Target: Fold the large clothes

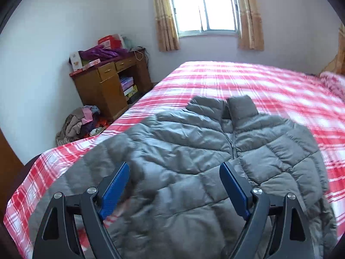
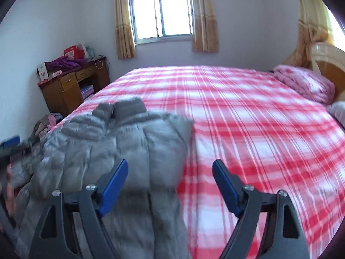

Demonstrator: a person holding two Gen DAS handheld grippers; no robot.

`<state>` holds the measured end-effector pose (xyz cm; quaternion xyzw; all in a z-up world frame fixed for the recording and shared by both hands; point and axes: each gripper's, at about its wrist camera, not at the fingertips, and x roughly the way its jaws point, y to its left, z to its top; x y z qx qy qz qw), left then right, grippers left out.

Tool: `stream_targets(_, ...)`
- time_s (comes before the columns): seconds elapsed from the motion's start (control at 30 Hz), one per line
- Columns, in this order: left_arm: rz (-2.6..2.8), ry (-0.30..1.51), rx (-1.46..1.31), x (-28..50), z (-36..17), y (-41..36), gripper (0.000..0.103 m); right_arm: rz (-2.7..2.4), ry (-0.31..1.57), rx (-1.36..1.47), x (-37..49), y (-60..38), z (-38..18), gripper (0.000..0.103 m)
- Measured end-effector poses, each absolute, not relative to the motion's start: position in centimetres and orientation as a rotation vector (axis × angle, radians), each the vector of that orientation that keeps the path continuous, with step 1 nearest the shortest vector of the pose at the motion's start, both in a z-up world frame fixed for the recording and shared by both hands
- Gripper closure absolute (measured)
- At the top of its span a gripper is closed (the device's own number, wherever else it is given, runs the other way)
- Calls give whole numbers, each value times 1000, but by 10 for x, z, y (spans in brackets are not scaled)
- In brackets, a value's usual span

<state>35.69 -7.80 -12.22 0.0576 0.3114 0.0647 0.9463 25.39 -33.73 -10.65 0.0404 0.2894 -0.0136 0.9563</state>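
Note:
A grey quilted puffer jacket [image 1: 194, 142] lies front up on the bed, collar toward the window, zipper down its middle. My left gripper [image 1: 174, 170] hovers over the jacket's lower left part, its blue pads wide apart, nothing pinched between them. In the right wrist view the same jacket [image 2: 120, 142] lies at the left, its right side folded in to a straight edge. My right gripper [image 2: 170, 166] stands open above that edge and the bedsheet, holding nothing. The other gripper's blue pad [image 2: 11, 141] shows at the far left.
The bed [image 2: 248, 112] carries a red and white plaid sheet, with pink pillows [image 2: 306, 84] by the headboard at right. A wooden desk [image 1: 110, 86] piled with boxes and purple cloth stands in the left corner. A heap of clothes [image 1: 79, 123] lies on the floor beside it.

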Motion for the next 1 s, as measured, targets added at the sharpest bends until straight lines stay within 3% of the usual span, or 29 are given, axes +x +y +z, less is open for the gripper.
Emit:
stream_targets(0.3, 173, 813, 184, 416, -211, -80, 17, 56, 693, -15, 347, -289, -175, 20)
stream_targets(0.57, 180, 861, 142, 431, -224, -75, 3, 47, 819, -7, 362, -290, -212, 19)
stream_targets(1.0, 199, 866, 144, 441, -229, -77, 1, 20, 882, -43, 368, -287, -223, 15)
